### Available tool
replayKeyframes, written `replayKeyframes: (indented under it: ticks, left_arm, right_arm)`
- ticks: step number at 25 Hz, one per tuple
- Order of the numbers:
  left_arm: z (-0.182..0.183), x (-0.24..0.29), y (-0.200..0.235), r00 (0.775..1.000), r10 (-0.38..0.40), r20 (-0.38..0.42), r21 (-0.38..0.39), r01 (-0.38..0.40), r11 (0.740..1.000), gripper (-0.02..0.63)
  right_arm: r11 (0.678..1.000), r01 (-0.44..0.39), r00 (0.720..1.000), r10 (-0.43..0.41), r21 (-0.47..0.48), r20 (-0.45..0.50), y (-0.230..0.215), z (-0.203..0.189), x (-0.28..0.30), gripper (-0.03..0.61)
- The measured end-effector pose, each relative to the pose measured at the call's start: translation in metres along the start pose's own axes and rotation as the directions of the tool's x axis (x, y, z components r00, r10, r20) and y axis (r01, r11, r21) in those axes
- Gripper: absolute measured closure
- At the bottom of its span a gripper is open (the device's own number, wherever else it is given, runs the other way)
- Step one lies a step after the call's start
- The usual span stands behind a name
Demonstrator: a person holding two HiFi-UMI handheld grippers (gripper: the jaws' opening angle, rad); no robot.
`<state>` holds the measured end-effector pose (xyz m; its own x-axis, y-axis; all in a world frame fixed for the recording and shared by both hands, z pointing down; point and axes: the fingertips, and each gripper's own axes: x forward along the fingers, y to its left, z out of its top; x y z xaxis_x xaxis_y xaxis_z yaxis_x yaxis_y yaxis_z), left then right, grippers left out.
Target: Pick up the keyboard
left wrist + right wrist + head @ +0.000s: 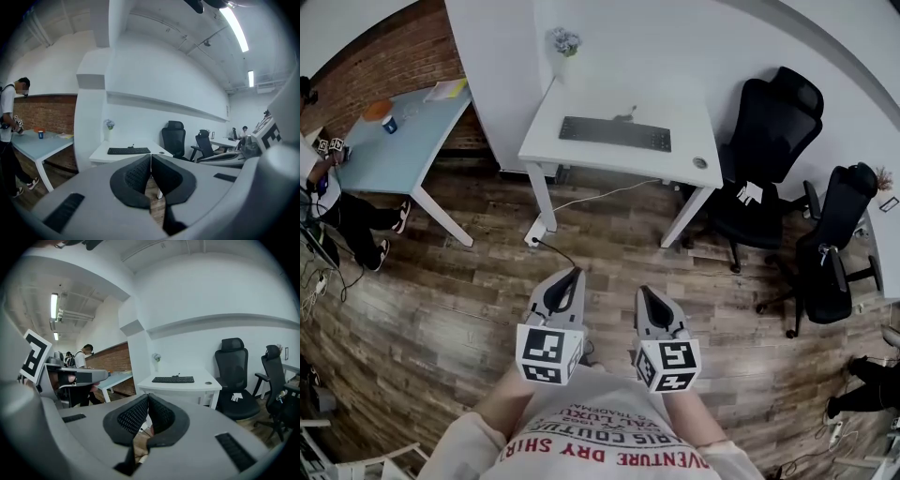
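One dim object (625,115), perhaps mouse, behind keyboard (615,133)

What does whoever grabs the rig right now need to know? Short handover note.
Left tool: shut, empty.
Right tool: shut, empty.
Keyboard: lies flat on the white desk ahead, across the wooden floor. Both tools are side by side, well short of it.
Done: nothing; the keyboard is untouched.
Left: walk up to the desk, open the tools, grip the keyboard, probably one tool at each end, and lift.
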<state>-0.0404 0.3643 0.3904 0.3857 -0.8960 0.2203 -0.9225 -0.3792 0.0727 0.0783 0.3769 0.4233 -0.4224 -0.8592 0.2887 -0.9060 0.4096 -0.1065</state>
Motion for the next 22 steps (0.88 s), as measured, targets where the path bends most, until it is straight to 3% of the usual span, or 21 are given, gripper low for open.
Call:
replayKeyframes:
  ticks: [11, 22]
  left_arm:
    - [0.018, 0.099, 0.055, 0.998, -0.050, -0.030, -0.034, 0.049, 0.998, 0.588]
    - [0.056, 0.198, 0.165, 0.995, -0.094, -0.025, -0.071, 0.092, 0.993, 0.588]
  right_arm:
    - [0.996, 0.078, 0.994, -0.075, 0.038, -0.080, -0.041, 0.018, 0.091, 0.554]
    - [0.988, 0.148, 0.986, -0.144, 0.041, -0.088, -0.046, 0.072, 0.224, 0.554]
